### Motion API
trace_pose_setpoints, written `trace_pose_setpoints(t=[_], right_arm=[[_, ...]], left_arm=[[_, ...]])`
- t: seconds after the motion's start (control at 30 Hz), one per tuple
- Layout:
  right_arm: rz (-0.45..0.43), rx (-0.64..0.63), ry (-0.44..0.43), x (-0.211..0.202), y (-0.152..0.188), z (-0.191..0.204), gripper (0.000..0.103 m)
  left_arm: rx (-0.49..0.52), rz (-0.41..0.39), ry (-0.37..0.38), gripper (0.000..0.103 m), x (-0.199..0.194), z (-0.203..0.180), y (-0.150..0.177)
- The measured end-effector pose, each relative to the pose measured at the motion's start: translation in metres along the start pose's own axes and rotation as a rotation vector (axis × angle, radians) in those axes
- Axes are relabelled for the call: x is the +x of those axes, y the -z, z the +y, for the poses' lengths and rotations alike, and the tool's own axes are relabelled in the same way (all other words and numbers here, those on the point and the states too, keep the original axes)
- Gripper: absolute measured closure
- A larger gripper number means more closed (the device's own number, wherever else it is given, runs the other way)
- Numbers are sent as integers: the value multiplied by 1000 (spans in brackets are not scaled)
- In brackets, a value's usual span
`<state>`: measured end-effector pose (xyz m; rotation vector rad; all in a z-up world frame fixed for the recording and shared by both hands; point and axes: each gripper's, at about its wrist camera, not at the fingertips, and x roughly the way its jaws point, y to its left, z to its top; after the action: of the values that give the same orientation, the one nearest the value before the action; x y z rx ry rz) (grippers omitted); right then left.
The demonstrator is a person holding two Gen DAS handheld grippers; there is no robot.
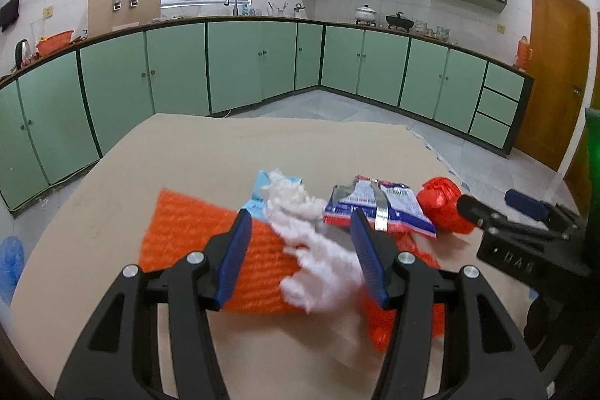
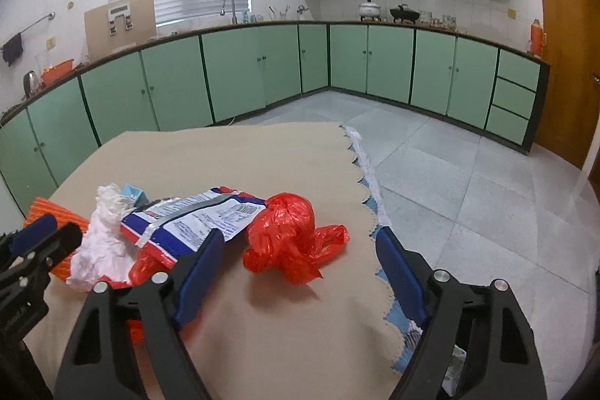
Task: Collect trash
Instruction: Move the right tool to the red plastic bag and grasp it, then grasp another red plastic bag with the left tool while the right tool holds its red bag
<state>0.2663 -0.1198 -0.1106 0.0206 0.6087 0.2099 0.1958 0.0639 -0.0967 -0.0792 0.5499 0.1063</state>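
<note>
Trash lies on a beige table cloth (image 1: 187, 152). A white crumpled tissue (image 1: 311, 250) lies over an orange ribbed sheet (image 1: 187, 235), between the open fingers of my left gripper (image 1: 300, 261). A blue-red-white snack wrapper (image 1: 378, 208) and a red crumpled plastic bag (image 1: 442, 205) lie beyond. In the right wrist view, my right gripper (image 2: 300, 272) is open just in front of the red bag (image 2: 292, 235), with the wrapper (image 2: 198, 220), the tissue (image 2: 101, 246) and the orange sheet (image 2: 45, 208) to its left. A light blue packet (image 1: 258, 194) peeks out behind the tissue.
The cloth's scalloped right edge (image 2: 371, 197) drops to a grey tiled floor (image 2: 468, 182). Green kitchen cabinets (image 1: 232, 62) line the far walls. A wooden door (image 2: 566, 62) stands at the right. A blue bag (image 1: 9, 261) lies low at the left.
</note>
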Motion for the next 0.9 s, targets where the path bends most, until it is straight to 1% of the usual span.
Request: trace_pose_setpoints(t=[0.17,0.2,0.27,0.33,0.4,0.43,0.5,0.6,0.83,0.9], right_arm=[[53,2,-13,20,-8,-4,27],[70,5,-19,24,-9,-5,31],[116,17,-35,35,-9,-5,40],[155,23,-63,41,-8,-6,61],[167,19,-72,42,-7,-6,69],[169,17,-79,41,-6,-6,77],[165,11,-82,36,-4,-5,80],[147,14,-77,25,0,-7,82],[113,51,-72,-1,6,-16,84],[112,56,-71,-5,7,-19,84]], left_arm=[[-4,13,2,50,12,-7,-6],[-3,14,2,50,13,-8,-7],[3,14,-1,50,15,-9,-7],[9,18,-5,50,16,-11,-6],[9,23,-5,50,18,-10,-4],[8,25,-6,50,18,-10,-3],[7,24,-5,50,17,-9,0],[10,22,-2,50,16,-9,0],[31,20,24,50,9,-13,7],[33,23,33,46,7,-17,9]])
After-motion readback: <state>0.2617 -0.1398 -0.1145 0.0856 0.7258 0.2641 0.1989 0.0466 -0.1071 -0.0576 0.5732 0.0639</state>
